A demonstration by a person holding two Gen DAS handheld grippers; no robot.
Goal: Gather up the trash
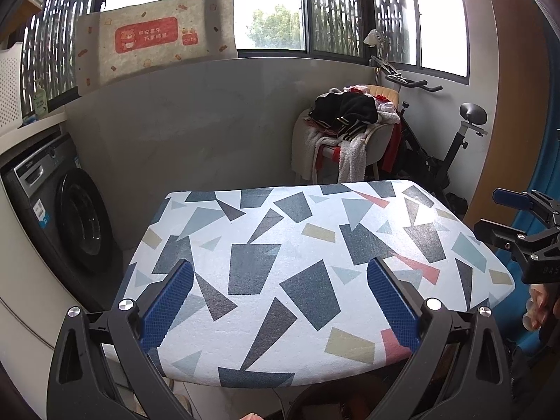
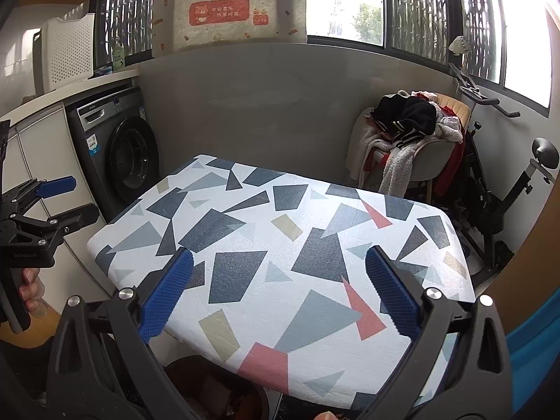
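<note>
While both grippers hover above the patterned table (image 1: 315,280), left gripper (image 1: 280,301) and right gripper (image 2: 279,294) spread wide, empty; no trash visible; dark bin (image 2: 210,388) below the table's near edge, contents unclear.

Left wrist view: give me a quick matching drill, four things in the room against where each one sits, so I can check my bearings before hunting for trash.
Things:
1. washing machine
2. chair piled with clothes
3. exercise bike
4. bear-print mat

Places:
A. propped on the window ledge
B. far right, beside the orange wall
C. under the counter on the left
D. beyond the far edge of the patterned table

Pairs: 1-C, 2-D, 3-B, 4-A
</note>
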